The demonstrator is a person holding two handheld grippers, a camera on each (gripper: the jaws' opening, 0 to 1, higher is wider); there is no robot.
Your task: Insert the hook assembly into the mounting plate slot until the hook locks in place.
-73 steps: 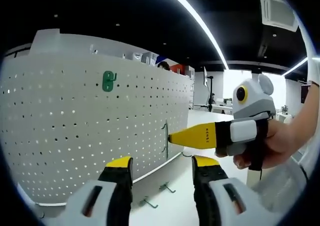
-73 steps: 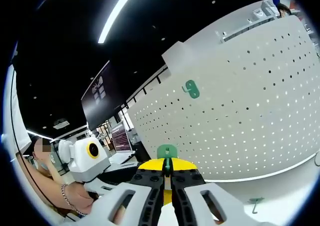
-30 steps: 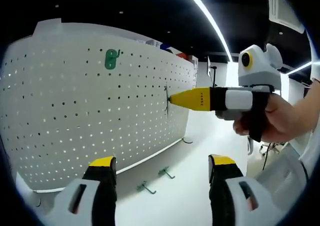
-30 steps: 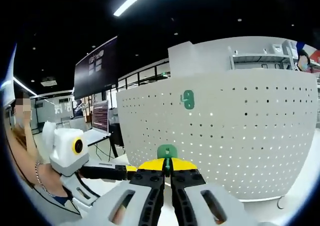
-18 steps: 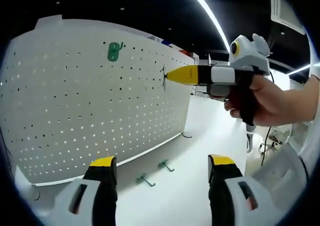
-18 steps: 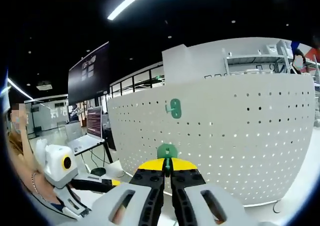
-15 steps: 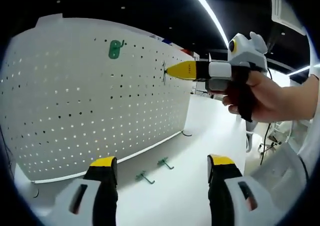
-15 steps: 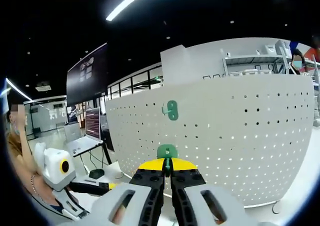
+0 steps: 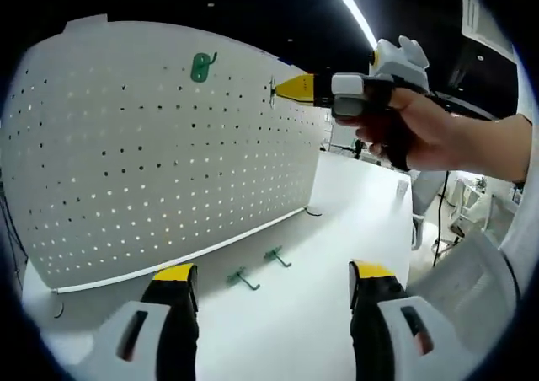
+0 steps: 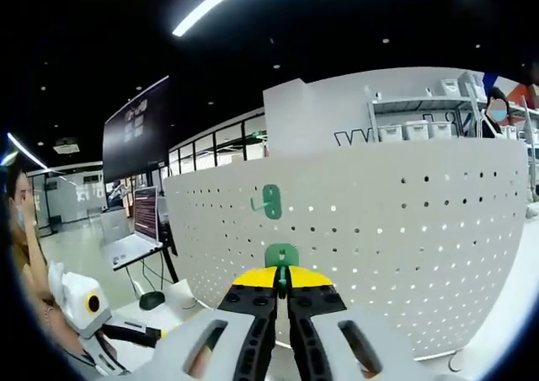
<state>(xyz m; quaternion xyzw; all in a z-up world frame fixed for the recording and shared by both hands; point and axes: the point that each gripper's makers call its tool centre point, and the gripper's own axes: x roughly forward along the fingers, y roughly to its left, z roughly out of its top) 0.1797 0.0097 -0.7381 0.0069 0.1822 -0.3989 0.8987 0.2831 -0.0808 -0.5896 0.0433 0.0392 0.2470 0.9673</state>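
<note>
Green plastic, the hook assembly [image 10: 281, 255], sits pinched between the closed jaws of the right gripper [image 10: 283, 290], its tip up near the upper rows of the white mounting plate [image 9: 126, 162] — in the left gripper view the yellow jaw tips of that gripper meet the board's right edge. Whether the prongs are already in holes I cannot tell; that end is too small and edge-on.

The main risk, as I judge it, is misalignment: the grip is narrow, so a slight roll of the hand [image 9: 421, 132] could send the prongs against solid sheet between holes, twisting the hook in the jaws or pushing the freestanding board back on the white table [image 9: 337, 229]. Releasing before the hook locks would let it drop.

Another green hook [image 9: 202, 66] hangs higher and to the left on the plate, clear of the approach. Two spare hooks [image 9: 257, 267] lie on the table near the board's foot. The left gripper [image 9: 269, 292] waits low with jaws spread wide — holding nothing, obstructing nothing.
</note>
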